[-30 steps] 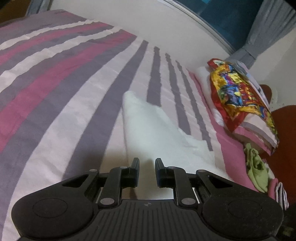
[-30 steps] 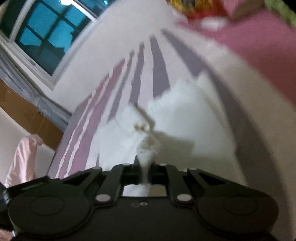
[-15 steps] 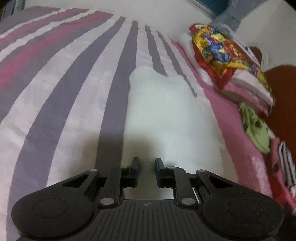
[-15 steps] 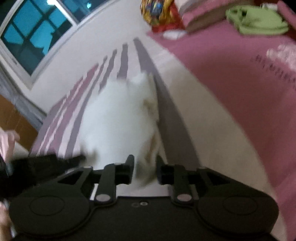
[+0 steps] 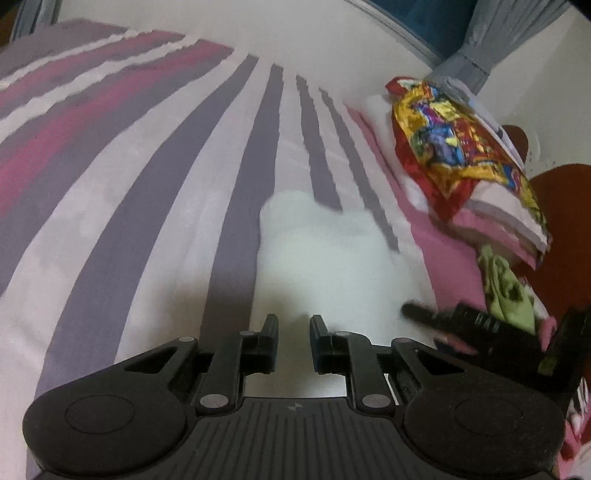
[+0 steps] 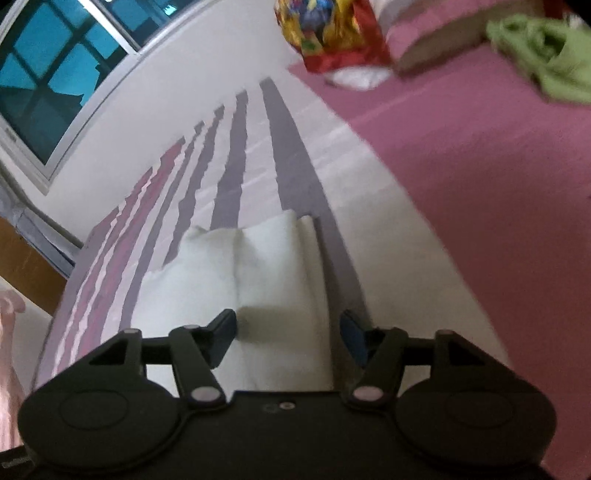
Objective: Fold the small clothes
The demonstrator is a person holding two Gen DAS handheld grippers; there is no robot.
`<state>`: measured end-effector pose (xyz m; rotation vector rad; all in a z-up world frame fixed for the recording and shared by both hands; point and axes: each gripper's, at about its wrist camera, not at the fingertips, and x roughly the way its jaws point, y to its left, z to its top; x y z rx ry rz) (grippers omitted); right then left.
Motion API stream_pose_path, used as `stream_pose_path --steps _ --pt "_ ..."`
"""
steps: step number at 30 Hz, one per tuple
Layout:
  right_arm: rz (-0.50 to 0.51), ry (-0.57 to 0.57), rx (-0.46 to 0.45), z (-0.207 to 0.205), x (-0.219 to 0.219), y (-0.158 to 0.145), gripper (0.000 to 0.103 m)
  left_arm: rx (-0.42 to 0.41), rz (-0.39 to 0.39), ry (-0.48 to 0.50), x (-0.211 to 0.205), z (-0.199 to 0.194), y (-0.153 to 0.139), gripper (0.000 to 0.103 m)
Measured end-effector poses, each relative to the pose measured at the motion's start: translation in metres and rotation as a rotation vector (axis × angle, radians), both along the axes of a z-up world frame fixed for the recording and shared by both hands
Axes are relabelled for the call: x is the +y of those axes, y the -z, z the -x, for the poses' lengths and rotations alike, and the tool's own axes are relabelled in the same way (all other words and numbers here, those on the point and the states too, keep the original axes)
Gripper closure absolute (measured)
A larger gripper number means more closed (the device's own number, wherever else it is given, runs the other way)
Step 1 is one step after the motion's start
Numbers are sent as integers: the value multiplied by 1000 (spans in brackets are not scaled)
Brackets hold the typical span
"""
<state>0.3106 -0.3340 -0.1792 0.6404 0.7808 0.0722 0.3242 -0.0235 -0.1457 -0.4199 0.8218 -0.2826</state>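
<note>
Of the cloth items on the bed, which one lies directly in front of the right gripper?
The white folded cloth, lying on the striped sheet; the green garment and multicoloured printed fabric sit far off.

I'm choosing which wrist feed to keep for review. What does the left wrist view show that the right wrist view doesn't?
Only the left wrist view shows the right gripper from outside, reaching in at the white garment's edge, and the grey curtain.

Only the right wrist view shows the window panes, the garment's fold crease, and the right gripper's fingers opening, clear of the cloth.

Both show the striped sheet, colourful bundle and green cloth.
</note>
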Motion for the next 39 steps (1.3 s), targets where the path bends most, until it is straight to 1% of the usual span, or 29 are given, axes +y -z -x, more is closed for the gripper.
stream_pose_path --steps 1,2,4,5,7,9,10,11,12,14,16,18,20,22,24,26,28,29,30,31,33,34,36,39 --pt "-11 -11 4 -3 1 3 57 -10 0 -4 -3 -10 -2 87" --pt "-7 -21 0 -5 4 4 61 -16 2 -5 -7 -18 -2 87" --pt "50 -40 -30 -2 13 -4 81 -15 -4 1 -16 -36 -1 87" --pt "89 -45 -46 2 18 -8 83 -16 -9 11 -21 -44 1 87" --pt "156 -33 -93 10 24 -20 95 -17 -13 23 -30 -57 5 87" --pt "215 -1 -120 15 24 -24 94 37 12 16 -33 -70 16 87" --pt "241 5 -82 13 25 -17 94 56 19 0 -33 -74 21 87" --pt "246 -12 -28 7 24 -8 94 61 30 -9 -33 -75 24 87" --pt "260 -18 -8 7 25 -1 94 60 32 -14 -33 -74 23 87" --pt "283 -17 -17 12 26 -4 92 43 2 -4 -36 -70 21 87" --pt "266 4 -39 17 23 -12 78 21 -32 11 -38 -66 15 87" --pt "250 40 -70 17 17 -21 77 7 -24 2 -36 -64 9 86" --pt "249 49 -111 16 18 -33 77 -15 -27 -14 -36 -66 4 86" --pt "260 19 -130 6 25 -41 76 -14 -55 -14 -41 -73 4 86" --pt "273 -25 -126 -8 35 -46 75 2 -73 -7 -46 -78 8 86" --pt "322 -55 -120 -21 50 -42 75 8 -119 -2 -53 -80 15 86" --pt "369 -83 -80 -32 60 -30 76 -13 -172 18 -61 -78 19 87" --pt "378 -99 -18 -39 63 -16 76 -26 -205 34 -65 -77 21 87" --pt "365 -107 9 -44 62 -5 75 -38 -224 42 -68 -77 21 87" --pt "354 -102 2 -44 59 1 76 -40 -226 40 -69 -76 22 87" --pt "327 -96 25 -47 56 0 76 -31 -223 31 -69 -77 21 87" --pt "336 -103 34 -48 57 -1 76 -33 -232 33 -71 -76 20 87" --pt "365 -121 36 -49 60 -4 75 -45 -269 43 -76 -72 19 87" --pt "360 -109 40 -46 60 -4 75 -57 -320 60 -83 -63 16 87"
